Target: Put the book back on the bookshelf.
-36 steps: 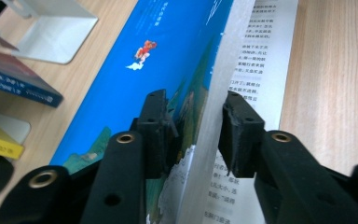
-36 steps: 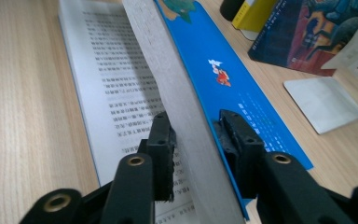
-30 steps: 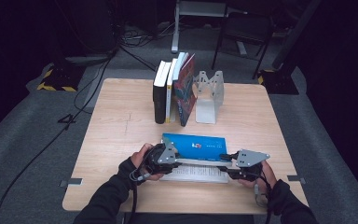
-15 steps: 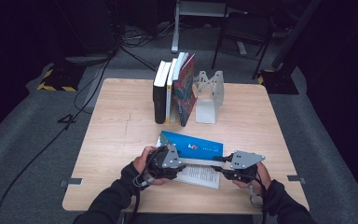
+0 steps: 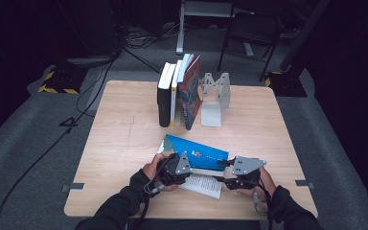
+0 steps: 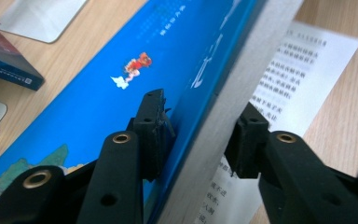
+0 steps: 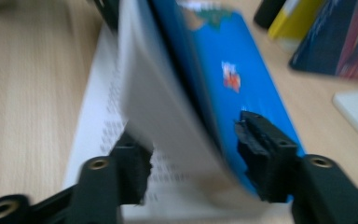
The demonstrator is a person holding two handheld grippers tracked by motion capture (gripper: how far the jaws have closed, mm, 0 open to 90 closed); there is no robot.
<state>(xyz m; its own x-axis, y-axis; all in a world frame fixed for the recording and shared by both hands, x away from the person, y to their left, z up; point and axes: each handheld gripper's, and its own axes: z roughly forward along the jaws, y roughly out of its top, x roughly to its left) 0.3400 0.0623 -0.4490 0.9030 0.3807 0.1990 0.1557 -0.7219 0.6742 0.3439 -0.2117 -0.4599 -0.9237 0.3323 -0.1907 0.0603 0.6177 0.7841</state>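
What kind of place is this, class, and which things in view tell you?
Probably a lab or recording studio: a lone wooden table on grey carpet, cables trailing across the floor, dark surroundings, and books against a metal bookend.

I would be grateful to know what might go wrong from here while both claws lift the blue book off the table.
The blue book is held only at its two ends, tilted, so it may slip from the left claw or the right claw. Its bottom page hangs open onto the table and could crease. Swung carelessly toward the row of books, it might topple them.
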